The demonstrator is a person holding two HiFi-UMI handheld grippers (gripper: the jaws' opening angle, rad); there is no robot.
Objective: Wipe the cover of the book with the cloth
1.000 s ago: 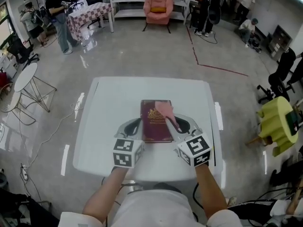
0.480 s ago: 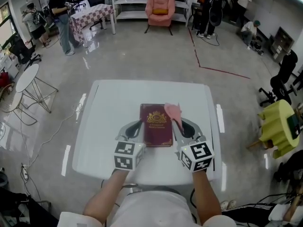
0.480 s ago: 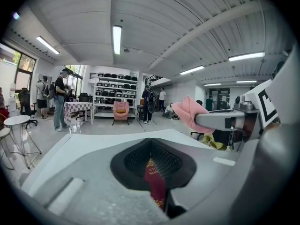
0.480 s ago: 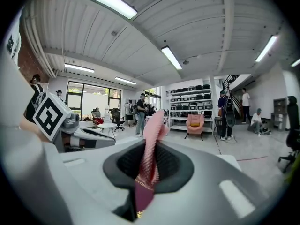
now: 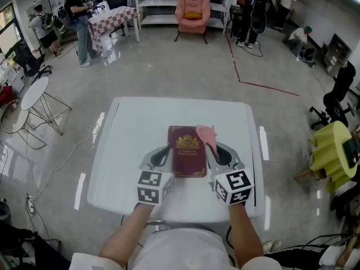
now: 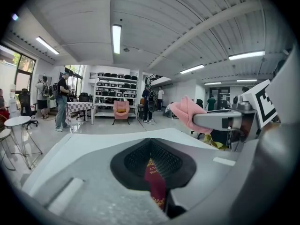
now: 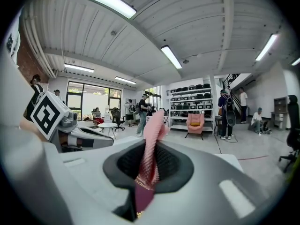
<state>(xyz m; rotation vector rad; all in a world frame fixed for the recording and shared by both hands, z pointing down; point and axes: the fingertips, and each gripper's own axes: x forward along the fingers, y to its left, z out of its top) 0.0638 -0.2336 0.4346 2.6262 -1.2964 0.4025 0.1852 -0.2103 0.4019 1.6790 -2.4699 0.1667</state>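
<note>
A maroon book (image 5: 187, 152) with a gold emblem lies flat at the middle of the white table (image 5: 129, 128). My left gripper (image 5: 165, 151) is at the book's left edge, shut on it; in the left gripper view a maroon strip of the book (image 6: 156, 185) shows between the jaws of the left gripper (image 6: 156, 170). My right gripper (image 5: 212, 147) is at the book's right edge, shut on a pink cloth (image 5: 206, 135) that stands up past its tips. The right gripper view shows the cloth (image 7: 151, 146) in the right gripper (image 7: 147, 167), with the book (image 7: 142, 197) just beneath.
The table's front edge is close under both marker cubes. On the floor beyond stand a pink armchair (image 5: 193, 10), a checkered table (image 5: 115, 17), a round white table (image 5: 31, 91) at left and a yellow-green seat (image 5: 332, 151) at right. People stand far back.
The right gripper has drawn the pink cloth rightward, from the cover's upper right part to the book's right edge. The left gripper has stayed at the left edge.
</note>
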